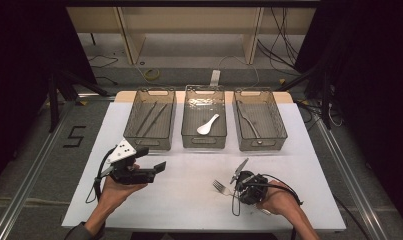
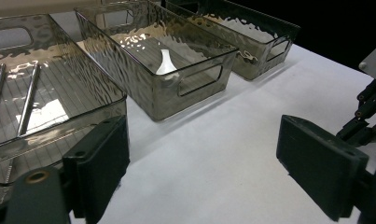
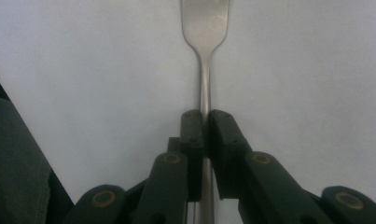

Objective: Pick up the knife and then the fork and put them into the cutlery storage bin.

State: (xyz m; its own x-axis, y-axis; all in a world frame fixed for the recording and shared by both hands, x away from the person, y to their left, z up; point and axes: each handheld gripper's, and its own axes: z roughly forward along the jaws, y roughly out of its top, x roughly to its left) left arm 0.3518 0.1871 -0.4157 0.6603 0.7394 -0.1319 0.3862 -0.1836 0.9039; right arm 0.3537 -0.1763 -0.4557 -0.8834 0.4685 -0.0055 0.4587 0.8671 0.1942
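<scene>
Right gripper (image 3: 205, 122): fingers closed on the fork (image 3: 204, 56) handle, tines ahead, fork lying on the surface (image 1: 189, 195). The narrow grip risks the fork pivoting or slipping on lift. Left gripper (image 2: 202, 163): fingers wide open, empty.

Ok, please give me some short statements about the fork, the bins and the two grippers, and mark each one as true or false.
1. The right gripper is shut on the fork. True.
2. The white spoon lies in the middle bin. True.
3. The left gripper holds a knife. False: its fingers stand wide open with nothing between them.
4. The fork lies inside the right bin. False: it is on the white table, in front of the bins.
5. There are four bins. False: three.
</scene>
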